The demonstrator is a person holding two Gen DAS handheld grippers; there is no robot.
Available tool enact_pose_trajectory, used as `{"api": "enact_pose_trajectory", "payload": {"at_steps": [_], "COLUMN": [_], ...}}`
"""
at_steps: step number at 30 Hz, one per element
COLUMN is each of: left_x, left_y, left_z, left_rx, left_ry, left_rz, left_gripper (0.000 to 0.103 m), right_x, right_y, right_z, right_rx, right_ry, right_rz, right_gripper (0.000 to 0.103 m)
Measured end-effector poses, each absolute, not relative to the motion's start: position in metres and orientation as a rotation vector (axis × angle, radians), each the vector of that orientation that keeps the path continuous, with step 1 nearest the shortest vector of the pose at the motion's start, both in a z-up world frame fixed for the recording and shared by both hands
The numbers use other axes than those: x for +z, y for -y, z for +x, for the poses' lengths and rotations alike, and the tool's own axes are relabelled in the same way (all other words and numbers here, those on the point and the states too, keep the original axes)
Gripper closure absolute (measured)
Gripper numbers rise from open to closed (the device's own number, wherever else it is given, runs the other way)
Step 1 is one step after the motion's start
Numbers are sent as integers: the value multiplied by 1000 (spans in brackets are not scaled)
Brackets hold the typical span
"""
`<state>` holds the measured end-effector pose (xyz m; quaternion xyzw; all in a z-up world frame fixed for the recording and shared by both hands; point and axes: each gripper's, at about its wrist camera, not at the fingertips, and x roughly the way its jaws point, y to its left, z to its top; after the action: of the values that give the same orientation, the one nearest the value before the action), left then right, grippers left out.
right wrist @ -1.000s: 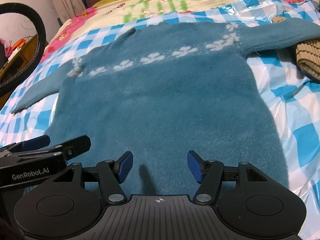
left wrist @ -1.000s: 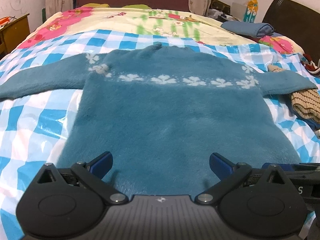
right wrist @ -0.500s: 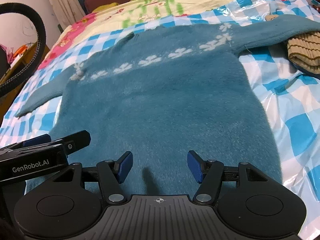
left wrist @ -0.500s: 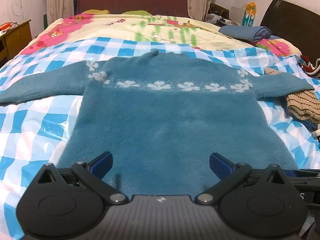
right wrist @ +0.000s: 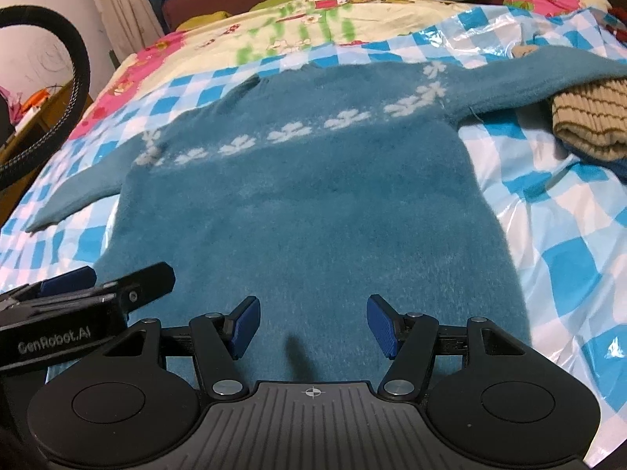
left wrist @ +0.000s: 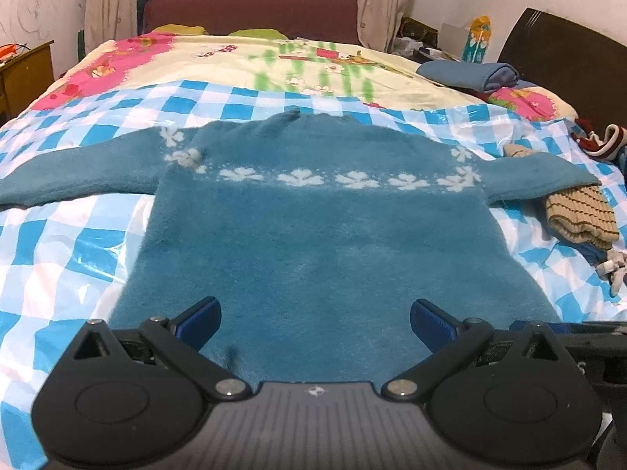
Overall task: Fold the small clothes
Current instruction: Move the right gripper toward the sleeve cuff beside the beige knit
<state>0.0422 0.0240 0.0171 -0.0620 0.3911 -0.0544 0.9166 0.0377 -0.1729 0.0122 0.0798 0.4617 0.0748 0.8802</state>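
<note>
A small teal sweater (left wrist: 313, 235) with a band of white flowers lies flat on the blue-and-white checked sheet (left wrist: 58, 258), both sleeves spread sideways. In the right wrist view the same sweater (right wrist: 313, 203) fills the middle. My left gripper (left wrist: 313, 323) stands open above the sweater's lower hem, nothing between its blue pads. My right gripper (right wrist: 312, 325) is open too, over the hem a little to the right. The left gripper (right wrist: 70, 290) shows at the left edge of the right wrist view. The hem itself is hidden behind the gripper bodies.
A folded tan striped knit (left wrist: 580, 215) lies under the right sleeve's cuff. A folded blue garment (left wrist: 470, 74) sits at the far right of the bed. A floral quilt (left wrist: 274, 62) covers the far end. A wooden nightstand (left wrist: 23, 74) stands left.
Both views have tipped up slightly, so the sweater sits lower in the frames and more of the headboard shows. Both grippers stay open over the hem.
</note>
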Motion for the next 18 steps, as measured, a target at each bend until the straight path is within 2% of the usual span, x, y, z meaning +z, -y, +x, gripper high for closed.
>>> {"api": "enact_pose_trajectory", "payload": {"at_steps": [18], "left_x": [9], "left_y": [-35], "left_z": [48], "left_rx": [-74], "left_ry": [-810], "left_rz": [-134], "left_gripper": [0], "right_x": [-3], "right_y": [156], "right_z": [48], "right_rx": [186], "right_ry": [-1019], "right_rz": [134], "right_gripper": [39]}}
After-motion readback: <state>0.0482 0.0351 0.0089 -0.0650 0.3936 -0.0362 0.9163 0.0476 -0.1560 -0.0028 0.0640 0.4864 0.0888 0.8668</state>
